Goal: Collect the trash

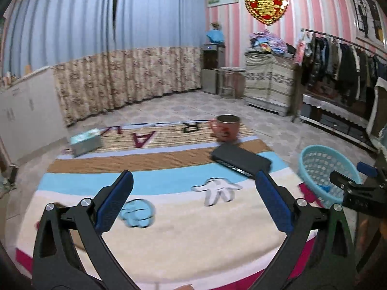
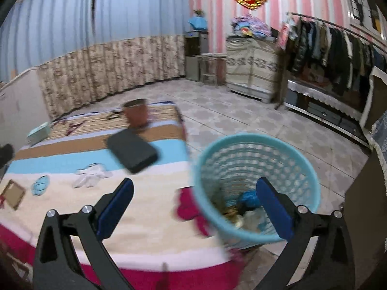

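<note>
My left gripper (image 1: 193,200) is open above the striped cloth on the table (image 1: 169,236), with nothing between its blue pads. A pale blue wad (image 1: 137,213) lies just right of its left finger, and a white hand-shaped scrap (image 1: 217,189) lies further back. Blur hides whether these two are loose or printed. My right gripper (image 2: 194,207) is wide open and empty, its right finger over the mouth of the teal basket (image 2: 254,159) beside the table. A blue wad (image 2: 250,198), gold bits and pale scraps lie in the basket. The basket (image 1: 321,169) also shows at the right of the left wrist view.
A black flat case (image 1: 241,160) (image 2: 131,151), a red-brown mug (image 1: 227,128) and a teal tissue box (image 1: 85,142) sit on the table's far half. A brown card (image 2: 13,194) lies at its left edge. Tiled floor, a clothes rack (image 1: 338,55) and cabinets stand beyond.
</note>
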Demonstrator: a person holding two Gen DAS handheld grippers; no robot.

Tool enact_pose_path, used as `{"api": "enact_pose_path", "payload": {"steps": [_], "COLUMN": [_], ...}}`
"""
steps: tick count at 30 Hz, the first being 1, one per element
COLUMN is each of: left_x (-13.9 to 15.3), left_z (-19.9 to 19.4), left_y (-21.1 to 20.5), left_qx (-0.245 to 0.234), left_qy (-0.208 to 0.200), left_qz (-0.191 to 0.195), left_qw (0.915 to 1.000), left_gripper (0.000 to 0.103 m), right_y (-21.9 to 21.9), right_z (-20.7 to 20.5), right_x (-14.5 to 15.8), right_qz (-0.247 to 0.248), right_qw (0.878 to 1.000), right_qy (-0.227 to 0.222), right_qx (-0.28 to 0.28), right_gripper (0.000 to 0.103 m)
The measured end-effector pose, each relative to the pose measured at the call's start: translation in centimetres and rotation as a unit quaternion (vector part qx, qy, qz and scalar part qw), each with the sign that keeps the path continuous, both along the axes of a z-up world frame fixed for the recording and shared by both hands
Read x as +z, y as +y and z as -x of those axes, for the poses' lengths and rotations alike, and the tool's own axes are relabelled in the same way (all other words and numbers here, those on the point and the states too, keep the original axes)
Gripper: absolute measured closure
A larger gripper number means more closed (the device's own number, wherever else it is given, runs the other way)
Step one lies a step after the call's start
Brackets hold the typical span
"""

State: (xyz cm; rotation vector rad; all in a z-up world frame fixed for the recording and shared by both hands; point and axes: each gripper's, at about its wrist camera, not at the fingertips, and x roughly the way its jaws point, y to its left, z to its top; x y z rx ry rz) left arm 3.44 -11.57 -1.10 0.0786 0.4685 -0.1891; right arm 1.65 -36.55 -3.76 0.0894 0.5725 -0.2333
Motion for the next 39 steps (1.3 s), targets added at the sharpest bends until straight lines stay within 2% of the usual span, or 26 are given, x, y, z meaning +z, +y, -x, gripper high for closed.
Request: {"api": "enact_pose_path", "payload": {"steps": [6,10,15,24,39], "left_x": [0.3,0.2,0.1,-0.1,0.3], "left_z": [1.2,1.8,2.4,3.3,3.7], "left_y": [3.4,5.5,6.4,7.6,8.2], "left_qx": [0.018,0.026,0.023,0.019,0.018], "left_qy": [-0.006,-0.001,0.002,0.004,-0.001], "left_qz": [0.001,0.006,0.012,0.012,0.012], "left_qw": [0.9998,0.9996,0.9997,0.9997,0.9998], "left_gripper": [0.005,0.005,0.005,0.005,0.005], "right_y": [5.9,7.8,9.5,9.0,9.6], "right_z": [3.2,5.1,6.1,6.2,6.1], "right_x": [0.8,1.6,2.4,2.1,2.0], "right_qz": [0.014,0.011,0.03,0.013,0.019], "right_qw": [1.0,0.999,0.999,0.999,0.999], "right_qy": [-0.017,-0.032,-0.044,-0.037,-0.047], "right_qx": [0.018,0.015,0.01,0.007,0.006], "right_gripper": [0.004,0.004,0.004,0.004,0.004]}}
